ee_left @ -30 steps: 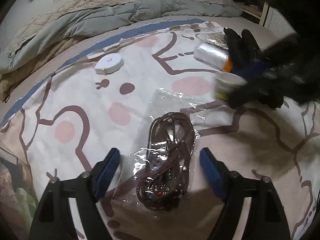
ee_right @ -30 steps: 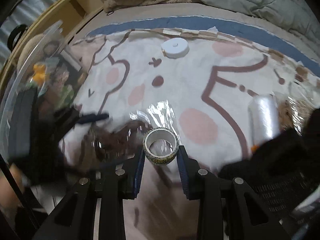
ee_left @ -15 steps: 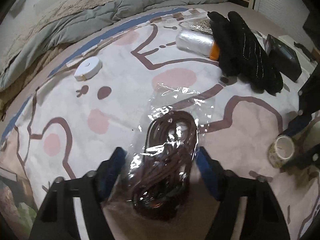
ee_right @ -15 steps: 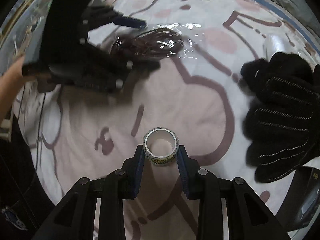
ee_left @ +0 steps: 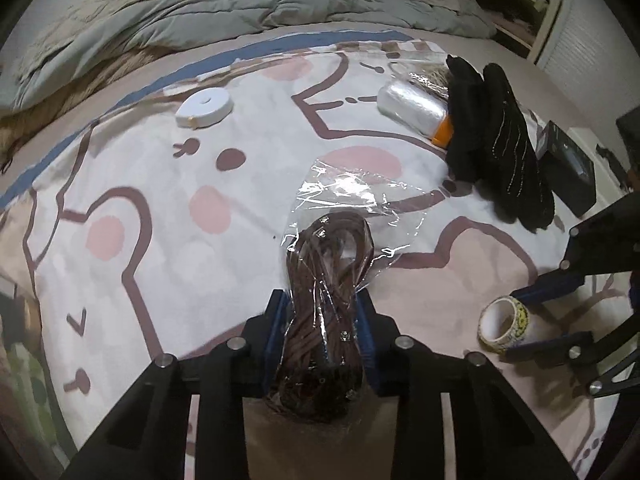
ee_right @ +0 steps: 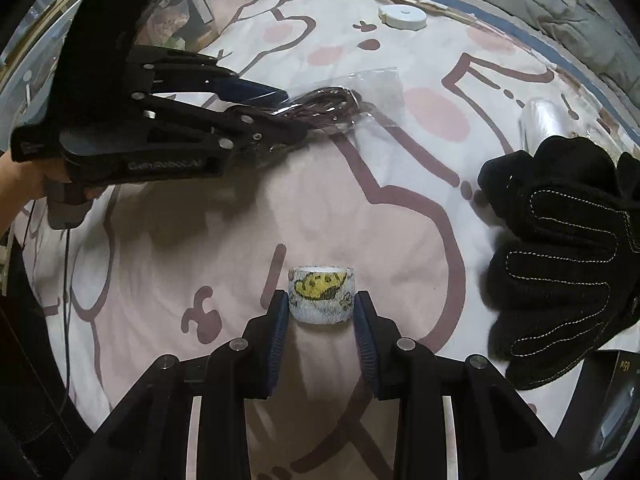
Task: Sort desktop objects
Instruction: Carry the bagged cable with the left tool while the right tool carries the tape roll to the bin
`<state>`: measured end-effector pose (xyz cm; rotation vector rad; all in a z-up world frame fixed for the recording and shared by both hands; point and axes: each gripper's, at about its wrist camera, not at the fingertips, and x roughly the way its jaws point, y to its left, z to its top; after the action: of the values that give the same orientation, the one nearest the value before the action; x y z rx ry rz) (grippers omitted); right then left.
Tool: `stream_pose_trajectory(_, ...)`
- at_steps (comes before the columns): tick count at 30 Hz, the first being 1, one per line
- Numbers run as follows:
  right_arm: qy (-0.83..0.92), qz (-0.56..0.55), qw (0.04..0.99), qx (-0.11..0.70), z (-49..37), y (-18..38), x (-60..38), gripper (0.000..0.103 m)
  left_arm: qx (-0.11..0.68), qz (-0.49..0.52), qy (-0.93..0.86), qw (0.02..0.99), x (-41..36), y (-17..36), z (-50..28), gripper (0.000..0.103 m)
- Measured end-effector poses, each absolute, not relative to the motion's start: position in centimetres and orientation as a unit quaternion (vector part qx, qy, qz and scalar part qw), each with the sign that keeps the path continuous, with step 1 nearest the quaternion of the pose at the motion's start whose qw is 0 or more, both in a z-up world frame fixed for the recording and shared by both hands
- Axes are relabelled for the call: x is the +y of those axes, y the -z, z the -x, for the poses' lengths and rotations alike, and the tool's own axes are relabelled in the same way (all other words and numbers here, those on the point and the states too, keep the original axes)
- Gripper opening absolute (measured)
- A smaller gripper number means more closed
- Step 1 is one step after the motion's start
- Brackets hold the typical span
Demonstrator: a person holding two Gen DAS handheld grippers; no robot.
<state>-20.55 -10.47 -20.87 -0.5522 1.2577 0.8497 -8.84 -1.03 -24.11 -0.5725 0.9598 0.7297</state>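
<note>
Your left gripper (ee_left: 323, 320) is closing — a second ago its fingers were standing wide either side of the bagged brown cord (ee_left: 326, 276), and now the blue pads are pinching it on the cartoon-print blanket (ee_left: 168, 208). Your right gripper (ee_right: 321, 312) is pointing steeply down, still clamping the patterned tape roll (ee_right: 322, 294) against the blanket beside the black gloves (ee_right: 568, 248).

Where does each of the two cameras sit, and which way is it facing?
Left wrist: on the left gripper, looking steeply down its closing fingers at the bagged brown cord pinched between them; the right gripper shows at right.
Right wrist: on the right gripper, looking down at the tape roll it clamps; a hand shows at left.
Shared: patterned bed cover, black gloves, white round case, cord, roll.
</note>
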Motion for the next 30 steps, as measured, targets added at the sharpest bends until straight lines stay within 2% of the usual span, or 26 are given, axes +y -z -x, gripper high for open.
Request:
stream_pose_trajectory(6, -0.374, 0.218, 0.699, 0.569, 20.3, 20.9, -11.2, 0.034, 0.46, 0.262, -0.346, 0.775, -2.0, 24.4, 8.8, 0.036)
stream_pose_trajectory(7, -0.372, 0.212, 0.7, 0.571, 20.0, 21.0, -11.3, 0.034, 0.462, 0.258, -0.351, 0.772, -2.2, 24.6, 8.8, 0.042)
stream_pose_trajectory(8, -0.369, 0.209, 0.701, 0.574, 19.9, 21.0, -11.3, 0.035, 0.47, 0.254, -0.353, 0.768, -2.3, 24.8, 8.6, 0.051)
stream_pose_trajectory(10, -0.367, 0.197, 0.699, 0.582, 19.7, 21.4, -11.3, 0.035, 0.485, 0.249, -0.357, 0.759, -2.3, 25.4, 8.5, 0.059)
stream_pose_trajectory(13, -0.352, 0.185, 0.702, 0.59, 19.8, 21.9, -11.3, 0.035, 0.488, 0.246, -0.358, 0.757, -2.3, 25.7, 8.3, 0.058)
stream_pose_trajectory(16, -0.349, 0.192, 0.709, 0.582, 21.0, 21.8, -10.5, 0.035, 0.475, 0.27, -0.364, 0.755, -1.9, 25.5, 8.8, 0.044)
stream_pose_trajectory(19, -0.352, 0.194, 0.717, 0.57, 21.4, 21.5, -10.1, 0.035, 0.462, 0.292, -0.369, 0.752, -1.6, 25.1, 9.4, 0.038)
stream_pose_trajectory(30, -0.358, 0.173, 0.761, 0.512, 21.9, 17.1, -11.6, 0.035, 0.413, 0.302, -0.413, 0.754, -3.1, 19.9, 9.9, 0.037)
